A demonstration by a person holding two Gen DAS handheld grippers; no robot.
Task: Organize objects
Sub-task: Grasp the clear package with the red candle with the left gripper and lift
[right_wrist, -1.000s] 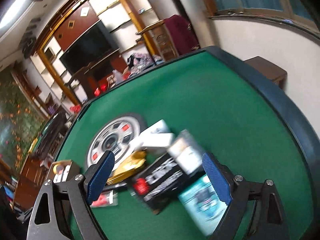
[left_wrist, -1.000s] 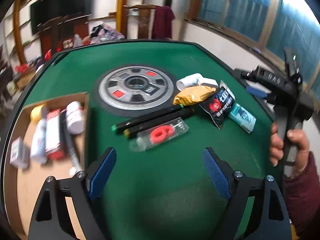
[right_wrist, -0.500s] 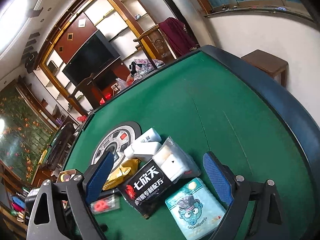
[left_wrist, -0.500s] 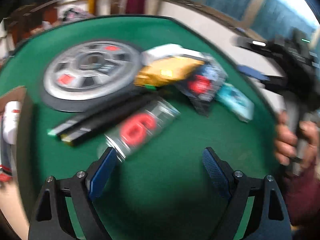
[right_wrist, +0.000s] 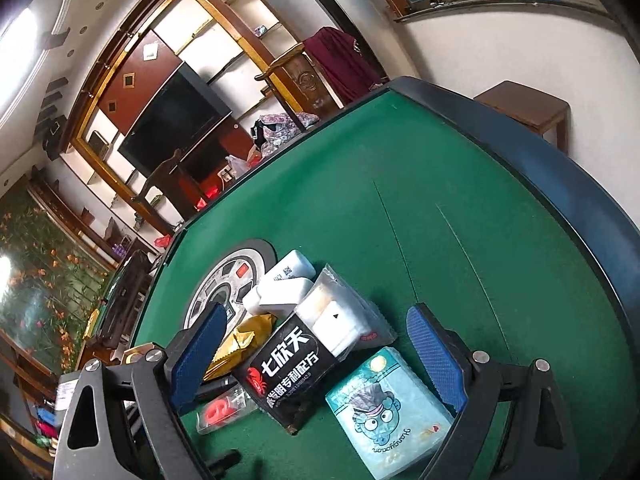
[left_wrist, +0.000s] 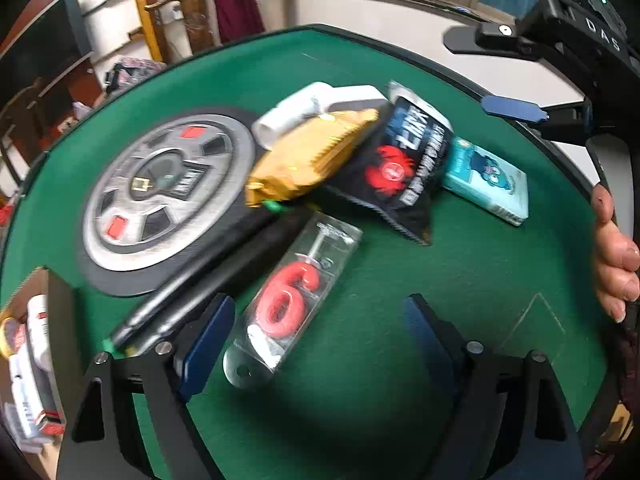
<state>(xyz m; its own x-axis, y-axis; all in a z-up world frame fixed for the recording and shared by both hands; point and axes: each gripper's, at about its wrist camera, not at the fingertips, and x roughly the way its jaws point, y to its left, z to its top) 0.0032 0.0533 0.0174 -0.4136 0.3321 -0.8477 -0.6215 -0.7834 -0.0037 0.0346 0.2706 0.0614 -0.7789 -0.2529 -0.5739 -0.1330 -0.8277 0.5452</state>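
A clear pack holding a red "6" candle [left_wrist: 292, 300] lies on the green table [left_wrist: 400, 360], its near end between the fingers of my left gripper [left_wrist: 316, 340]. The jaws are closing but the pads stand apart from the pack, which sits close to the left finger. Two black markers [left_wrist: 200, 280] lie just left of it. My right gripper [right_wrist: 316, 360] hangs open above a black snack packet [right_wrist: 288, 372] and a teal cartoon pack [right_wrist: 388, 408], touching neither. A gold packet [right_wrist: 240, 344] and the candle pack [right_wrist: 220, 408] lie by its left finger.
A wheel-shaped mat [left_wrist: 160, 200] lies at the left, with a white box [left_wrist: 320, 104] and a clear bag [right_wrist: 340, 316] beyond the packets. A cardboard box [left_wrist: 60, 292] with bottles stands at the far left. A person's hand [left_wrist: 612, 256] shows at the right edge.
My left gripper has come down and forward toward the candle pack and rolled, so the pack now reaches between its fingers. The right gripper has barely shifted over the packets.
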